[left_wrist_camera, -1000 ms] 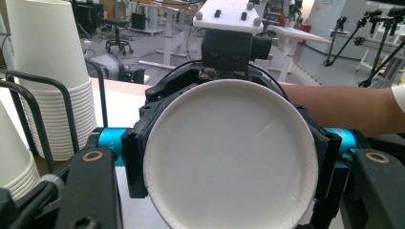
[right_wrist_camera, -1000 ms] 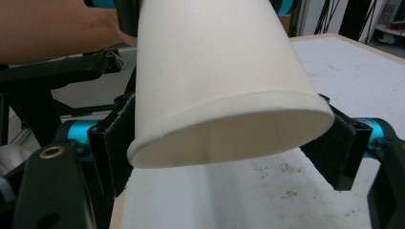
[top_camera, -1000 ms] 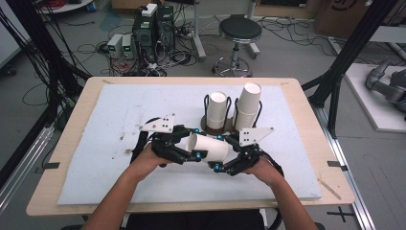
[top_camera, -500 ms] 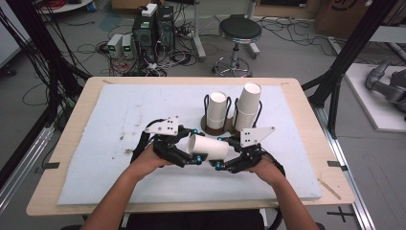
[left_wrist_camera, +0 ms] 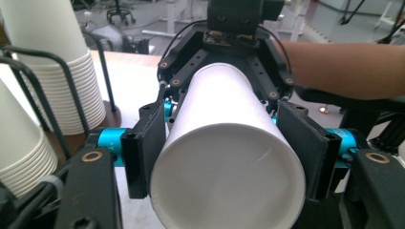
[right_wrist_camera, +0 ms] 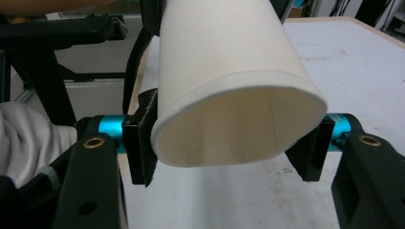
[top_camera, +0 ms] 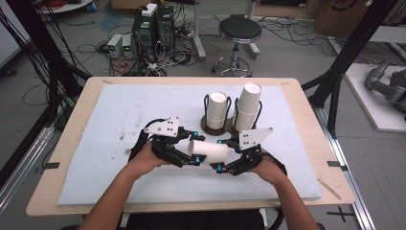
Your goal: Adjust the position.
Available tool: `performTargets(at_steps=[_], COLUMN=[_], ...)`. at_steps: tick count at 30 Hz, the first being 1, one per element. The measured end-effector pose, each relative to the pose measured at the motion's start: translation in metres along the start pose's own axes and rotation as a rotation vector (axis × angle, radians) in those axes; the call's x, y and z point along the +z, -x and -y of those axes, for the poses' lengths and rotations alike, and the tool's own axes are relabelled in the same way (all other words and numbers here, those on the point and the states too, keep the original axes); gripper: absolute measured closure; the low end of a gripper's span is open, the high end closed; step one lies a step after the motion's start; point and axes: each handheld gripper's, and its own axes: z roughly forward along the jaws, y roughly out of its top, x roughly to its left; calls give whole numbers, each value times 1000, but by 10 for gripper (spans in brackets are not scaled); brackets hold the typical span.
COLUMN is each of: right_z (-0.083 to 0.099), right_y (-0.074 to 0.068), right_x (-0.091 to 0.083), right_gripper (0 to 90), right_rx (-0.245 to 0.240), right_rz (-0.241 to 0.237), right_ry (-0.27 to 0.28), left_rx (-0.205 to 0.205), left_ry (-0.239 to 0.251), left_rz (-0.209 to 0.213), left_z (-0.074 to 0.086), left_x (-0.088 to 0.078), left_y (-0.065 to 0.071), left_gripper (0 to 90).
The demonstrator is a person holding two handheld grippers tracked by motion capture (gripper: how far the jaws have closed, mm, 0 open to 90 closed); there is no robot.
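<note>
A plain white paper cup (top_camera: 209,152) lies on its side in the air just above the table (top_camera: 306,129), which bears a pale mat, in a cable-strewn room. The left hand-held gripper (top_camera: 194,155) clamps its base end; the right hand-held gripper (top_camera: 221,155) has been closing and clasps its rim, squashing it oval. Both forearms reach in level.

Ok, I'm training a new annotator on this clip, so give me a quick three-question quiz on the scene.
1. True or false: the paper cup stands upright.
2. How many cup stacks stand behind it in the high view?
3. In the right gripper view, the cup turns toward the camera: A its closed base, B its open mouth, C a lid.
Key: 1 false, it lies level. 2 two. 3 B.
</note>
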Motion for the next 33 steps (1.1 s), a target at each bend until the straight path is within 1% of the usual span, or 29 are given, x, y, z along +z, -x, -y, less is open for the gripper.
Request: performTargets(at_steps=[3, 4, 5, 8, 9, 11, 13, 16, 17, 19, 20, 21, 23, 24, 26, 27, 29, 31, 33], right_z=[-1, -1, -1, -1, 0, 0, 0, 0, -1, -1, -2, -2, -2, -2, -2, -3, -2, -1, -1], right_y=[-1, -1, -1, -1, -1, -2, -2, -3, -4, -5, -5, -6, -7, -6, -7, -7, -6, -5, -4], right_x=[-1, -2, -2, -2, -2, -2, -3, -4, -4, -4, -4, -3, -1, 0, 0, 0, -1, -1, -1], right_gripper=[371, 370, 365, 322, 312, 293, 276, 247, 218, 205, 205, 205, 206, 211, 269, 283, 307, 329, 344], right_rx=[0, -5, -3, -7, 5, 8, 35, 64, 74, 73, 71, 64, 66, 58, 39, 32, 27, 24, 18], right_rz=[-8, -8, -14, -11, -17, -18, -19, -2, 3, 9, 4, 8, 5, 3, -6, -2, -2, -5, -4], right_ry=[19, 26, 33, 50, 51, 65, 91, 129, 138, 151, 157, 157, 154, 157, 154, 152, 139, 121, 100], left_rx=[1, -10, -12, -17, -17, -24, -35, -53, -57, -64, -66, -65, -60, -61, -60, -60, -58, -70, -71], left_ry=[26, 41, 48, 67, 71, 93, 122, 163, 173, 190, 191, 194, 192, 192, 189, 186, 164, 144, 105], left_rz=[8, 10, 12, 15, 14, 13, 16, 16, 17, 25, 26, 30, 38, 40, 40, 38, 35, 30, 11], left_z=[2, 3, 4, 6, 7, 8, 10, 13, 14, 16, 16, 17, 17, 17, 18, 18, 19, 19, 19], left_x=[-2, -2, -2, -2, -2, -3, -4, -6, -7, -7, -6, -5, -4, -2, -2, -2, -1, 0, 0], left_y=[1, 1, 1, 2, 2, 2, 2, 1, 1, 1, 1, 2, 2, 2, 2, 2, 1, 1, 1], left_gripper=[365, 366, 366, 366, 366, 366, 365, 364, 364, 364, 364, 364, 363, 363, 364, 365, 365, 364, 354])
